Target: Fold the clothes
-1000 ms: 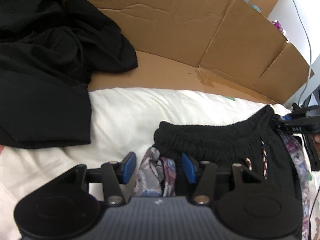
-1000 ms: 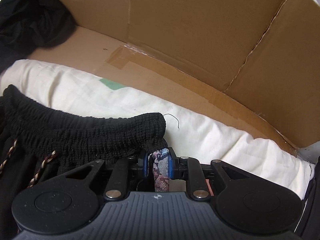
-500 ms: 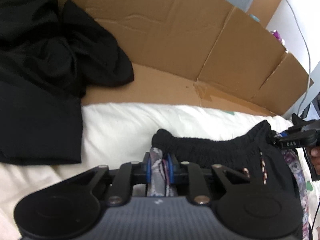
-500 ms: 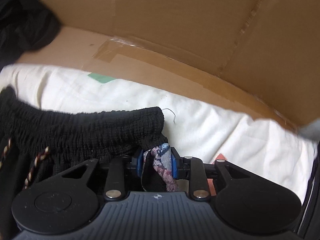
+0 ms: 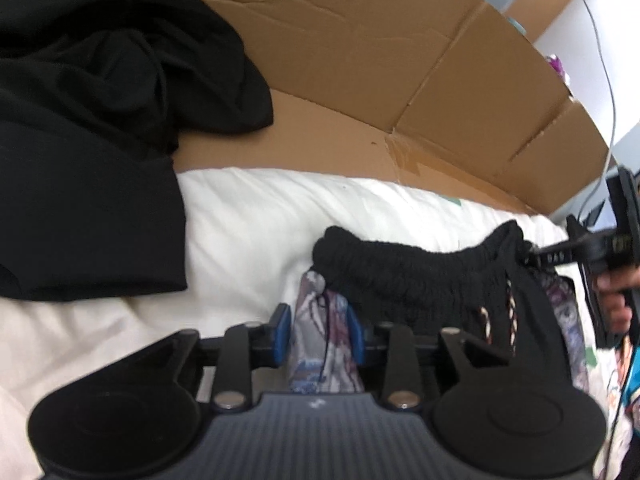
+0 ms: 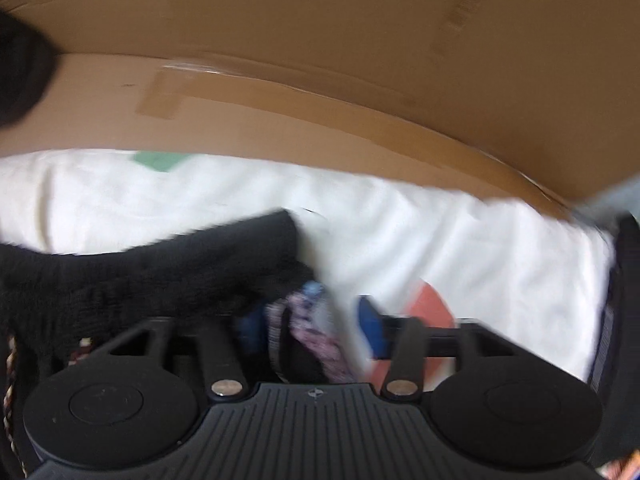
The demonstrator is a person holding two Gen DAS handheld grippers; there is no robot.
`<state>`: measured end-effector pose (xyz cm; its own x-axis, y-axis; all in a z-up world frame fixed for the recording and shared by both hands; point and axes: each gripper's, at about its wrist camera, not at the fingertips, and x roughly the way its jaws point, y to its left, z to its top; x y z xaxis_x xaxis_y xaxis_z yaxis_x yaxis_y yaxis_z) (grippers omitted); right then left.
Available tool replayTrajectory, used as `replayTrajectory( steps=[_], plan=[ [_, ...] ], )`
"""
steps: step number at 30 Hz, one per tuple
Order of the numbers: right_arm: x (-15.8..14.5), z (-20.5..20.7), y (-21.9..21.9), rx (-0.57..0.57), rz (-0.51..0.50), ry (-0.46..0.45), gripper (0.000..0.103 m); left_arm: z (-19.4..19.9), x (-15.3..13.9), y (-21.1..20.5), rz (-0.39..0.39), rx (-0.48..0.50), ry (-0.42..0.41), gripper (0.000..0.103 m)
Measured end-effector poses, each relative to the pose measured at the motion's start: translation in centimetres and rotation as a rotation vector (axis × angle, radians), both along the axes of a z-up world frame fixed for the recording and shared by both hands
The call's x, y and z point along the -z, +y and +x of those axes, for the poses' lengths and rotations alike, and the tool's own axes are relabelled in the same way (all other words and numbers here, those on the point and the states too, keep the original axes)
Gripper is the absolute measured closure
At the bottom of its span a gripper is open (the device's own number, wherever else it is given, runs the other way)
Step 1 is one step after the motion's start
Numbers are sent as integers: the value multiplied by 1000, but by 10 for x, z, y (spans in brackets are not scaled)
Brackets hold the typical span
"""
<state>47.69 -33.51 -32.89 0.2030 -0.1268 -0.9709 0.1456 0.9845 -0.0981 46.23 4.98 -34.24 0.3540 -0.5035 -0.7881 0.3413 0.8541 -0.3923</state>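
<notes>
Blue pads on my left tool stand a little apart, having just been opening, with a fold of the patterned fabric between them; the right-hand pad touches the cloth, the left-hand one shows a thin gap, so I read no grip. My right tool has also just been opening and now stands wide: the printed cloth lies against its left pad, while the right pad is clear of it. That view is blurred. The garment's black gathered waistband stretches between both tools, lying on the cream bedding. In the left view I see the other tool at the waistband's far end, a hand on its grip. A heap of black clothes lies further left, partly on the bedding. Brown cardboard walls stand behind.
</notes>
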Motion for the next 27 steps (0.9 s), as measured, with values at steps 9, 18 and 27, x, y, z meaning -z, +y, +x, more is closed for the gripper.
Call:
replayTrajectory(
  steps=[9,18,27],
  plan=[
    [-53,-67,-4,-17,110,-139,31,-41,-30,26,24,-80,-16,50],
    [-84,-165,10,-22,202,-232,32,-104,-62,52,29,-76,-65,47],
    [-106,-274,25,-47,239,-292,32,-185,-90,76,29,-63,-104,48]
  ],
)
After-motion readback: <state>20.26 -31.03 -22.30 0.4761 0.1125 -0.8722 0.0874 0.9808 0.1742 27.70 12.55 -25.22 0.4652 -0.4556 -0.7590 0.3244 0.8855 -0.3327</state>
